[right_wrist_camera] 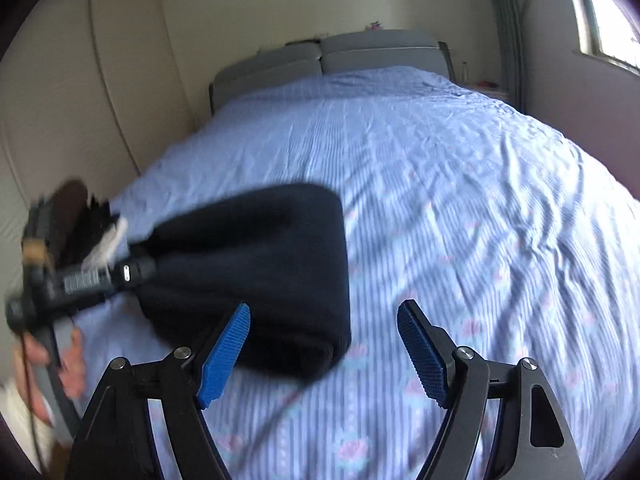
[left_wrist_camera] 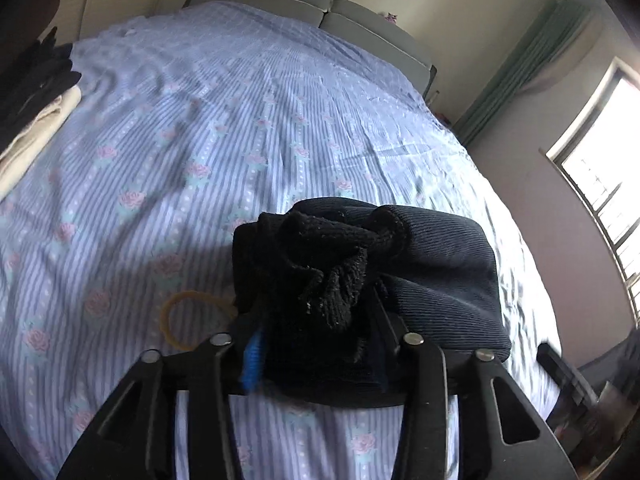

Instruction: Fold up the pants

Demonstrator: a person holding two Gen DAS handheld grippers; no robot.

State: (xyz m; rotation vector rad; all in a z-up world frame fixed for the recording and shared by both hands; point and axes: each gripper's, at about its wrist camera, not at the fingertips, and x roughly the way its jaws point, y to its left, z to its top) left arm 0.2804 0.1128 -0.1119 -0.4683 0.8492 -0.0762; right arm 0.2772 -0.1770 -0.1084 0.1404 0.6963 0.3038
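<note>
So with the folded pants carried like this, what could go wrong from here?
1. The left hand-held gripper pinches only a bunched end of the dark pants, so the fold may fall open.
2. The right hand-held gripper is open and holds nothing, so the bundle lacks support and might slip onto the striped bedsheet.

Folded pants [left_wrist_camera: 440,272] held above near part of bed [left_wrist_camera: 240,120], clamped in left gripper [left_wrist_camera: 320,344]; clothes pile [left_wrist_camera: 36,120] at left edge; headboard [left_wrist_camera: 304,4] far; window [left_wrist_camera: 600,160] right
</note>
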